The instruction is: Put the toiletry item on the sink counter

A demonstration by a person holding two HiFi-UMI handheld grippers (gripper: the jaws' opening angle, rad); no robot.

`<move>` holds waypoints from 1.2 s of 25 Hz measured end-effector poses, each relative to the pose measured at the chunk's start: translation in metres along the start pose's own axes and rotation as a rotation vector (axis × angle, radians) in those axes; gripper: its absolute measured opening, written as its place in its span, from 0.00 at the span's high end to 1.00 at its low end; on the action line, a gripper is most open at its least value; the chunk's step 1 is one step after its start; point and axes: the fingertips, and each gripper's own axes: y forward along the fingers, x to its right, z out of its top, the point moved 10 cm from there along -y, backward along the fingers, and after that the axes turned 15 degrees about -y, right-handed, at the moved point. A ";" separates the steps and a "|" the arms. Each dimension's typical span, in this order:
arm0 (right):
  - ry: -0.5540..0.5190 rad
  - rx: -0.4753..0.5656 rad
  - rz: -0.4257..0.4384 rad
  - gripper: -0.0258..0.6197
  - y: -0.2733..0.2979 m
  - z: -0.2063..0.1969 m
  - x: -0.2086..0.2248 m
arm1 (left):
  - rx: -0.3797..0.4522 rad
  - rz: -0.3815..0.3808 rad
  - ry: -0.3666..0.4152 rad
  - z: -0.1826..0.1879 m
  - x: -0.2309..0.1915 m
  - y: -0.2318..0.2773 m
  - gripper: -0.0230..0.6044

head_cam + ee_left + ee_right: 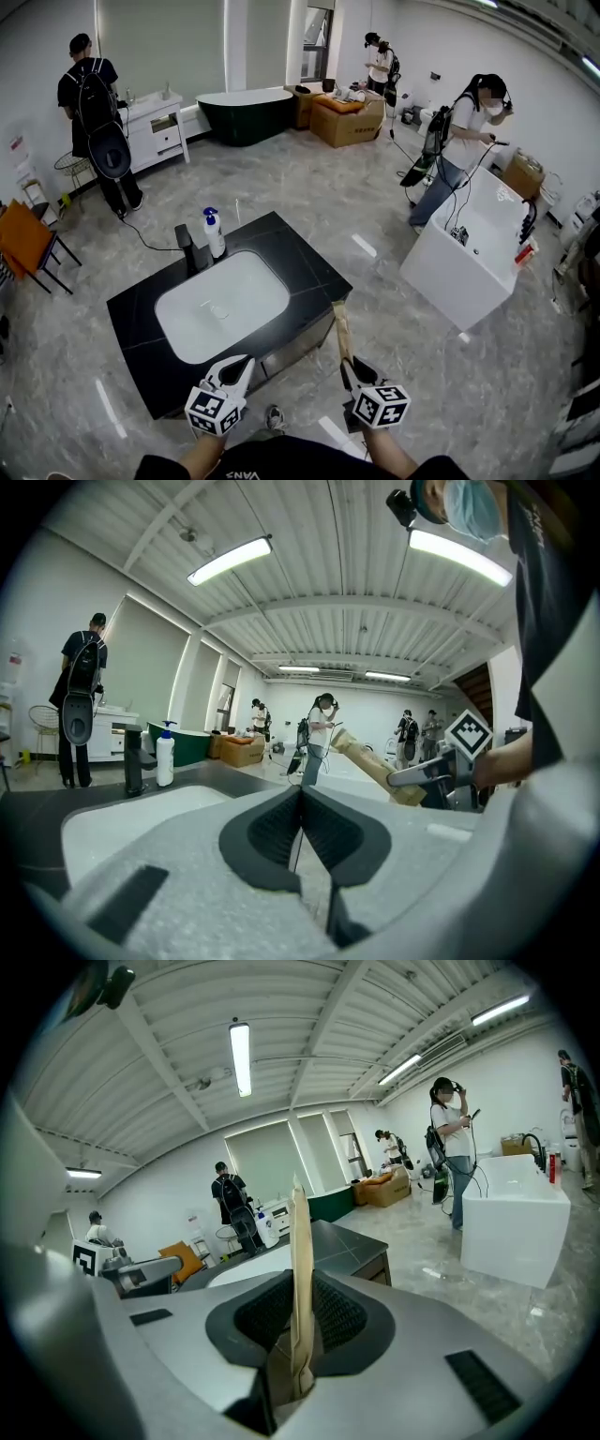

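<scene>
- Your right gripper (349,367) is pinching the toiletry item (341,326), a flat tan packet, clamped edge-on between its pads and sticking out past the jaw tips.
- The packet is in the air, just off the near right edge of the black tabletop (291,248), and isn't touching it.
- Your left gripper (234,372) is pressed together with nothing between its jaws. It hangs at the tabletop's near edge, in front of the white basin (220,305).
- At the far side of the basin you've got a dark faucet (187,248) with a white pump bottle (215,234) upright just beside it.
- The two grippers sit side by side, apart from each other.
</scene>
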 end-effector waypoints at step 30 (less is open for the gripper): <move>-0.017 -0.058 0.135 0.87 0.218 0.077 0.057 | 0.042 0.184 -0.062 0.064 -0.123 0.094 0.95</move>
